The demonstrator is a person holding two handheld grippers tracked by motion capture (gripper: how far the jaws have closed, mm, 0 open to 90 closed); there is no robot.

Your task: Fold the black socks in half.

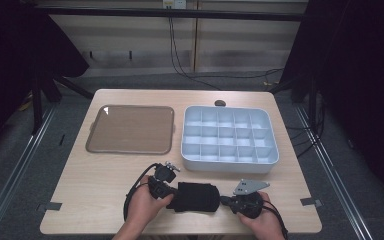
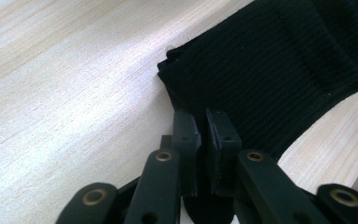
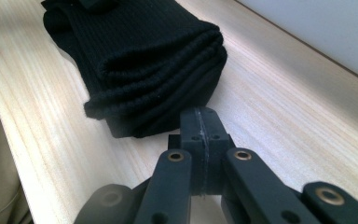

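A folded black ribbed cloth (image 1: 195, 196) lies near the table's front edge, between my two grippers. My left gripper (image 1: 173, 197) meets its left end. In the left gripper view the jaws (image 2: 201, 116) are pinched together on the cloth's (image 2: 270, 70) edge, with black fabric showing between and beneath them. My right gripper (image 1: 224, 201) points at the cloth's right end. Seen in the right gripper view, its jaws (image 3: 200, 114) are pressed pad to pad with nothing in them, just in front of the stacked folds (image 3: 144, 56).
A brown tray (image 1: 130, 129) lies at the back left. At the back right stands a white box (image 1: 230, 165) divided into several compartments, with a small dark object (image 1: 220, 103) behind it. The table's front edge runs close under both hands.
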